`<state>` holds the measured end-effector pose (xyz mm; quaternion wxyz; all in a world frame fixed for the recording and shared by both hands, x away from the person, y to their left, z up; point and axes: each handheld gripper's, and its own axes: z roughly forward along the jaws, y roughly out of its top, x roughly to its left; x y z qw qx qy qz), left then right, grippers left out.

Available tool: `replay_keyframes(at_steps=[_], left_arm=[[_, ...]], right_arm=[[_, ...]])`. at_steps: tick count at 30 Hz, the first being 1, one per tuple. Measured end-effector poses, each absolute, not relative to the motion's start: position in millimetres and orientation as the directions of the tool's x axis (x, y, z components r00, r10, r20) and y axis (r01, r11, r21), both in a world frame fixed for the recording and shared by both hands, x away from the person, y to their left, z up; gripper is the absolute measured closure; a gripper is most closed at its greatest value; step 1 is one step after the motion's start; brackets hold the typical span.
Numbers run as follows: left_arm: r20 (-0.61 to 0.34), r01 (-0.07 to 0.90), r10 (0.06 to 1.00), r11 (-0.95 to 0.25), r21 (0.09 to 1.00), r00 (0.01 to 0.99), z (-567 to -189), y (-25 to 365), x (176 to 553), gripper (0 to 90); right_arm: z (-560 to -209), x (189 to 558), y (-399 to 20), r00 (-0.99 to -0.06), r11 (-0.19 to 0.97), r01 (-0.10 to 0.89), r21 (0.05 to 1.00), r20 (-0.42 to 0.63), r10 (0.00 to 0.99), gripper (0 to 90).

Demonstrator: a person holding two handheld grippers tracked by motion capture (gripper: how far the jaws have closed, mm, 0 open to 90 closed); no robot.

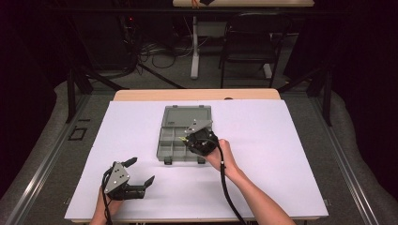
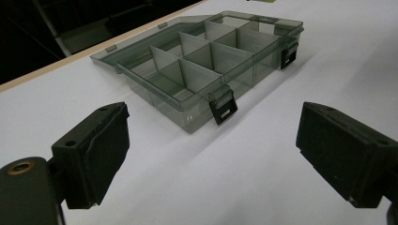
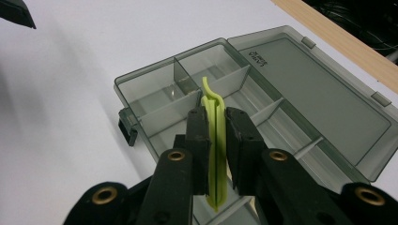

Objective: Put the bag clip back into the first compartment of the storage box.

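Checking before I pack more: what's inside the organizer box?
The organizer box compartments look empty. The right gripper, above it, holds a yellow-green clip, hiding the compartments beneath.

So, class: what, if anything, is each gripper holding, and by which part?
The right gripper clamps a yellow-green clip around the middle of its length, above the open organiser box. The left gripper holds nothing.

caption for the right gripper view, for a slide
Right gripper clamps a lime-green clip above the open compartment box.
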<state>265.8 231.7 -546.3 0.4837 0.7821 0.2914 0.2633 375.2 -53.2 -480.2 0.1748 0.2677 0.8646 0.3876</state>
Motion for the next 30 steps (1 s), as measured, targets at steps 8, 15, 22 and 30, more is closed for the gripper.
replay_keyframes(at_steps=[8,15,22,30], left_arm=[[0.129,0.202,0.711,-0.361,0.910,0.691,-546.3,231.4,265.9,9.9],[0.125,0.205,0.715,-0.356,0.912,0.688,-546.4,232.1,266.4,9.9],[0.125,0.204,0.713,-0.357,0.911,0.689,-546.2,232.0,266.3,9.9],[0.118,0.207,0.715,-0.350,0.914,0.689,-546.3,232.9,266.6,9.9]], right_arm=[[-479.4,381.3,-48.5,-0.800,0.565,0.325,0.758,-0.098,0.592,80.3],[-479.1,387.3,-44.4,-0.802,0.568,0.332,0.753,-0.092,0.591,80.4],[-474.8,393.8,-40.4,-0.802,0.565,0.330,0.756,-0.091,0.590,80.3],[-472.8,402.7,-34.8,-0.797,0.566,0.343,0.750,-0.087,0.598,80.4]])
